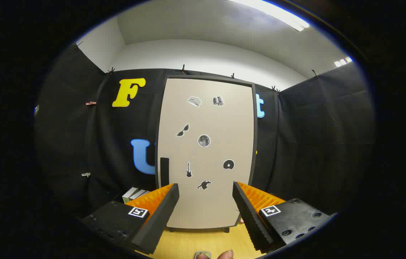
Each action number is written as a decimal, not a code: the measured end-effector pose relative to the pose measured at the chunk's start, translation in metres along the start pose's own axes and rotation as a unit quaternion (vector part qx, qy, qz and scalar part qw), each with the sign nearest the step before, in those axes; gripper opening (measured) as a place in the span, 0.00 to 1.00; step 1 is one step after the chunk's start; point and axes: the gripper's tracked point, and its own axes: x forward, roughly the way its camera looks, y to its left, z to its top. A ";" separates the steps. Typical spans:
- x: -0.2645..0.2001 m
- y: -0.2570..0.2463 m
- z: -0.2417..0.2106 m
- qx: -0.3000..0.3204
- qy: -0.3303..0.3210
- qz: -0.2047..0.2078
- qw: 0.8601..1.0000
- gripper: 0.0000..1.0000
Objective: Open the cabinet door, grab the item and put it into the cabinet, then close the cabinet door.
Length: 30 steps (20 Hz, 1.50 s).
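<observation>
A tall beige cabinet (206, 151) with a dark frame stands on the wooden table straight ahead, its door closed. Small stickers dot the door. A dark vertical handle (164, 171) sits on the door's left side, just above my left finger. My gripper (206, 190) is open, with both fingers spread wide in front of the lower part of the door and nothing between them. A few white box-like items (135, 194) lie to the left of the cabinet's foot, partly hidden behind my left finger.
The wooden tabletop (188, 244) runs from under my fingers to the cabinet's base. Black cloth walls close in on the left, back and right. A person's fingertip (226, 254) and a small grey object (203, 254) show at the near edge of the table.
</observation>
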 end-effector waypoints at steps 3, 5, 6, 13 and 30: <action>-0.001 0.005 0.001 0.005 0.001 0.004 1.000 0.97; -0.002 0.007 0.002 0.005 0.000 0.006 1.000 0.97; -0.003 0.009 0.003 0.005 0.000 0.007 1.000 0.97; -0.005 0.014 0.005 0.003 -0.002 0.006 1.000 0.97; 0.006 0.038 -0.003 0.014 0.014 0.028 0.999 0.97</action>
